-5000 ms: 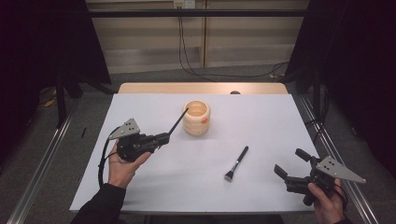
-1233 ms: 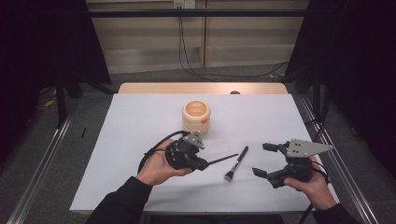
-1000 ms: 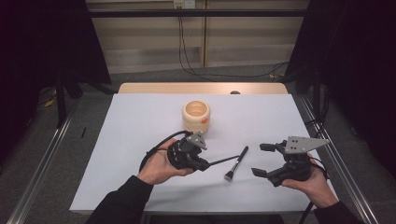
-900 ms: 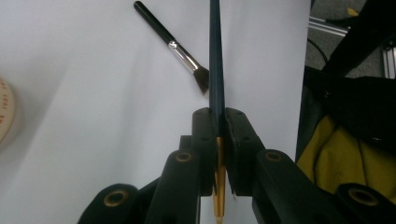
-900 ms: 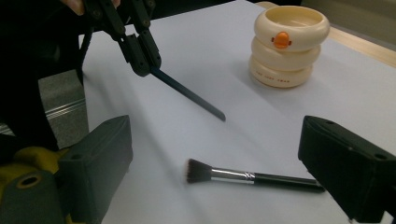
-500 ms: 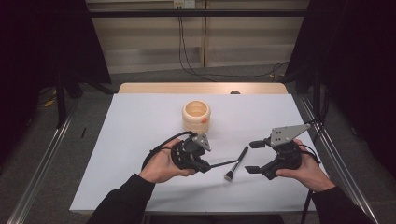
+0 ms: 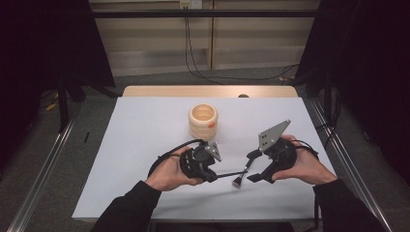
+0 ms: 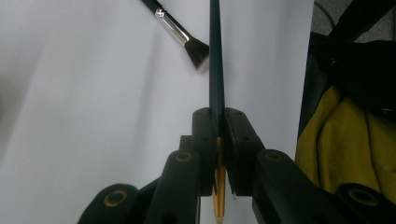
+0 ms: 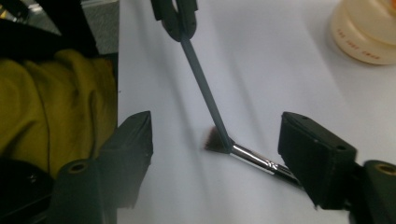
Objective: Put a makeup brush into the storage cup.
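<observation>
- High view: the left gripper (image 7: 209, 173) sits at lower centre of the frame, pinching a thin dark stick (image 7: 228, 173) that runs level toward the right. The flat makeup brush (image 7: 244, 170) lies on the white table (image 7: 145, 121) just right of it, long axis slanting from upper right down to its bristles at lower left. The right gripper (image 7: 253, 166), clearly the nearer one, has its jaws standing on either side of the brush; they have just been closing, not yet pressing. A ribbed cream cup (image 7: 203, 121) stands above, well apart.
- Left gripper view: the jaws are pressed together on the stick (image 8: 216, 70), smooth and dark with a gold lower end. The brush (image 8: 184, 37) lies at upper left, shiny metal ferrule, dark fanned bristles.
- Right gripper view: the jaws are spread, with the brush (image 9: 243, 154) low between them, handle toward the right jaw. The stick (image 9: 205, 98) slants down from the top, its tip at the ferrule.
</observation>
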A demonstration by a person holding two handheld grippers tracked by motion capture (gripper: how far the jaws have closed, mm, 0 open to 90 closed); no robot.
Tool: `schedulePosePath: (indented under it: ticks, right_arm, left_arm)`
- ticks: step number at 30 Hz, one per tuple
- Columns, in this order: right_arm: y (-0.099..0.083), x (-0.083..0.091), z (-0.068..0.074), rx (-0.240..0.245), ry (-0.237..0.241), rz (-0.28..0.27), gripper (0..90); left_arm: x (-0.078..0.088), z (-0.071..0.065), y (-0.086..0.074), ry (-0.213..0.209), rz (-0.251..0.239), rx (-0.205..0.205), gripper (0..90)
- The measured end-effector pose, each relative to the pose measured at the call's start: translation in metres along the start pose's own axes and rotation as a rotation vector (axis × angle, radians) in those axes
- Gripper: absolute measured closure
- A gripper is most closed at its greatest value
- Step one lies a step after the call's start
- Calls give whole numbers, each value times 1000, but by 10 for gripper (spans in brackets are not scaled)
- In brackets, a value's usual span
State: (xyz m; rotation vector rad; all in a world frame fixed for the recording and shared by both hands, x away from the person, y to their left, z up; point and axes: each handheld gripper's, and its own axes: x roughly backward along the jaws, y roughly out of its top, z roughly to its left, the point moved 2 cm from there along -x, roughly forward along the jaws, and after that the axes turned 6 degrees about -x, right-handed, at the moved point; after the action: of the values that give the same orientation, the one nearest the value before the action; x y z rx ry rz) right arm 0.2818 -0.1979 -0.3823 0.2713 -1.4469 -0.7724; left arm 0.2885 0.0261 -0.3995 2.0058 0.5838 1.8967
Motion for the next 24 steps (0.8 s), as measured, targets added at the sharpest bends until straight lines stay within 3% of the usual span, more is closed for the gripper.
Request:
schedulePosePath:
  ticks: [7,8,12,17,18,24]
  right_arm:
    - [12,-14,3,66,30,132,419]
    - [13,-18,4,72,24,153,439]
    - [12,-26,6,66,24,226,467]
    - [9,-31,2,63,30,226,517]
    - [8,-32,1,67,35,225,560]
    - [6,-39,-1,66,60,230,622]
  left_arm:
    - [-3,-1,0,-10,28,-12,835]
    - [-2,0,-1,-23,43,-40,835]
    - [-4,-3,-1,-13,21,-2,835]
    - [-5,-3,-1,-18,27,-28,836]
    - [-5,-4,-1,-27,23,-19,836]
    - [-7,-4,-1,-34,24,-20,835]
